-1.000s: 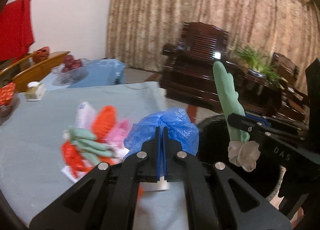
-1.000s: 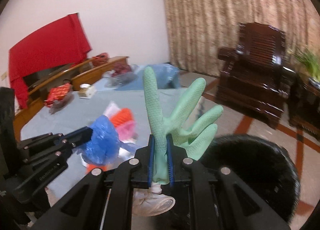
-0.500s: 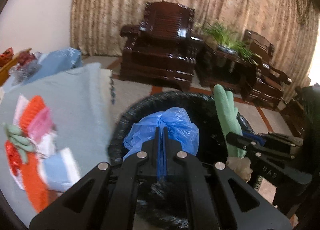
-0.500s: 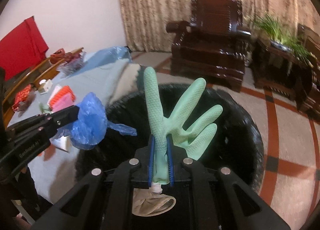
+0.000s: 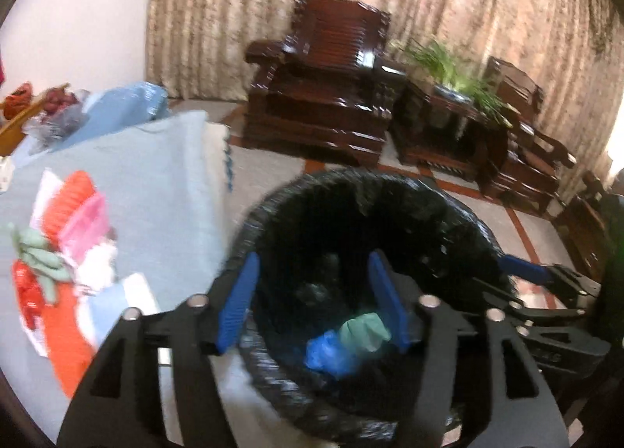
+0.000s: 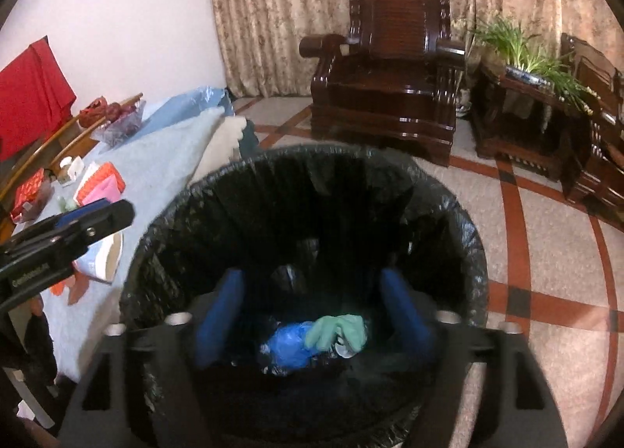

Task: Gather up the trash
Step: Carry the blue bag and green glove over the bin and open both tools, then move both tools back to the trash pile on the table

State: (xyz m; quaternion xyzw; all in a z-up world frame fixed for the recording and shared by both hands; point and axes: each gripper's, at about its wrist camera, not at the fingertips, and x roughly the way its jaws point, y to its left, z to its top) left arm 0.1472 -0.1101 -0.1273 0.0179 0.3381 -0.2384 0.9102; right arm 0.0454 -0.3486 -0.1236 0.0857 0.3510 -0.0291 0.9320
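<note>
A round bin lined with a black bag [image 5: 448, 210] [image 6: 464, 229] stands on the floor beside the table. A blue plastic bag [image 5: 327, 354] [image 6: 290, 342] and a green rubber glove [image 5: 364, 331] [image 6: 335, 331] lie at its bottom. My left gripper [image 5: 314, 294] is open and empty above the bin. My right gripper [image 6: 312, 307] is open and empty above the bin too. More trash lies on the table: a green glove [image 5: 39, 253], orange and pink wrappers [image 5: 78, 206] [image 6: 101, 186] and a red wrapper [image 5: 25, 292].
The table with a light blue cloth [image 5: 156, 175] [image 6: 167, 159] is left of the bin. Dark wooden armchairs [image 5: 323, 97] [image 6: 390, 77] and a plant stand [image 6: 522, 97] stand by the curtain. A tiled floor [image 6: 546, 253] lies to the right.
Both grippers have opened over the bin. The blue bag and the green glove have dropped from them to the bottom of the bin.
</note>
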